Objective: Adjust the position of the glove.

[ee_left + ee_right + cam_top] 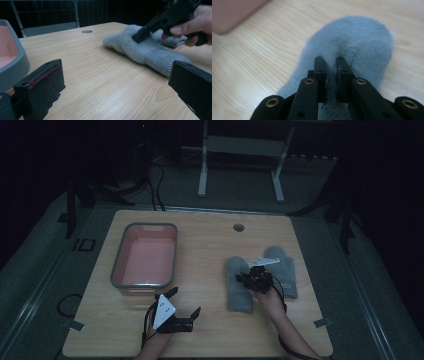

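A fold of the grey mitten was pinched by the right gripper (left gripper spread, idle); pink tub was unfilled, both mittens untransferred.

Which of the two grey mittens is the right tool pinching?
The right tool pinches the left mitten, nearer the pink tub; the right mitten lies untouched beside it.

The table is light brown wood with thin darker lines running along it. The tub is pink inside with a grey rim. The 2 socks are soft grey: the left sock is fuzzy, and the right sock has fine ribs. Both grippers are black. The left gripper has a pale grey plate on top and small red marks on 1 pad.
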Action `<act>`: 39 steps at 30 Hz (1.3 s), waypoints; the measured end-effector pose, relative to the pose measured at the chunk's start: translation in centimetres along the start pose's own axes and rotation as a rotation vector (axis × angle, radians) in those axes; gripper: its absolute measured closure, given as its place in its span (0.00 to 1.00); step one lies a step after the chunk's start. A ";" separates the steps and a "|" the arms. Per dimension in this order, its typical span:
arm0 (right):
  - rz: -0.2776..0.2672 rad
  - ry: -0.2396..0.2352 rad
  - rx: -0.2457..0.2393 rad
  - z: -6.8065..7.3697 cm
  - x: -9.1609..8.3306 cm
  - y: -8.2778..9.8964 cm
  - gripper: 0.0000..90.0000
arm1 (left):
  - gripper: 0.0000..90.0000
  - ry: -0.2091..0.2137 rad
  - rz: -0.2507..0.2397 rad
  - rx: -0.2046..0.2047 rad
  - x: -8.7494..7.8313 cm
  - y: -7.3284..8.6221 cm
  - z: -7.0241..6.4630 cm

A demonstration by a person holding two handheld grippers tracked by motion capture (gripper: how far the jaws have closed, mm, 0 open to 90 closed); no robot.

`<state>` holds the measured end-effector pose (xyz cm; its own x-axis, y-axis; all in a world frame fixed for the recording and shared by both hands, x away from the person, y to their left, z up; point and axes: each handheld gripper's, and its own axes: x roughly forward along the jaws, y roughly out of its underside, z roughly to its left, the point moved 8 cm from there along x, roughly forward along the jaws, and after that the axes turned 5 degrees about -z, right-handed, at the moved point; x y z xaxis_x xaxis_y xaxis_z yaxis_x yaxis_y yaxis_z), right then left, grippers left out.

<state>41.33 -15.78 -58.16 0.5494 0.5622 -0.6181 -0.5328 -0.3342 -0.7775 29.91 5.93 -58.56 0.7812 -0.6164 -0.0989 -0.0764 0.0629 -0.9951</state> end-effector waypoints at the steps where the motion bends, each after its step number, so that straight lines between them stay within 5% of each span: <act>1: 0.023 0.010 -0.010 -0.3 0.7 0.7 0.91 | 0.01 0.001 0.000 0.000 0.0 0.0 0.0; 8: 0.044 0.032 -0.042 -0.8 1.5 1.4 0.68 | 0.01 0.001 -0.001 0.000 0.0 0.0 0.0; 22: 0.014 -0.014 -0.073 -1.1 1.7 1.3 0.28 | 0.01 0.000 -0.003 -0.002 0.0 0.0 0.0; 29: -0.047 0.000 -0.084 -1.0 -0.9 -1.1 0.30 | 0.01 0.001 -0.003 0.001 0.0 0.0 0.0; 36: -0.180 0.040 -0.112 -2.6 -5.0 -3.6 0.39 | 0.01 0.001 -0.003 -0.001 0.0 0.0 0.0; 39: -0.186 0.077 -0.094 -3.8 -6.5 -3.9 0.36 | 0.01 0.000 -0.004 -0.001 0.0 0.0 0.0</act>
<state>42.27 -20.99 -51.52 0.6820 0.5628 -0.4669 -0.3572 -0.3007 -0.8843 29.91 5.98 -58.54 0.7812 -0.6169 -0.0953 -0.0742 0.0599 -0.9954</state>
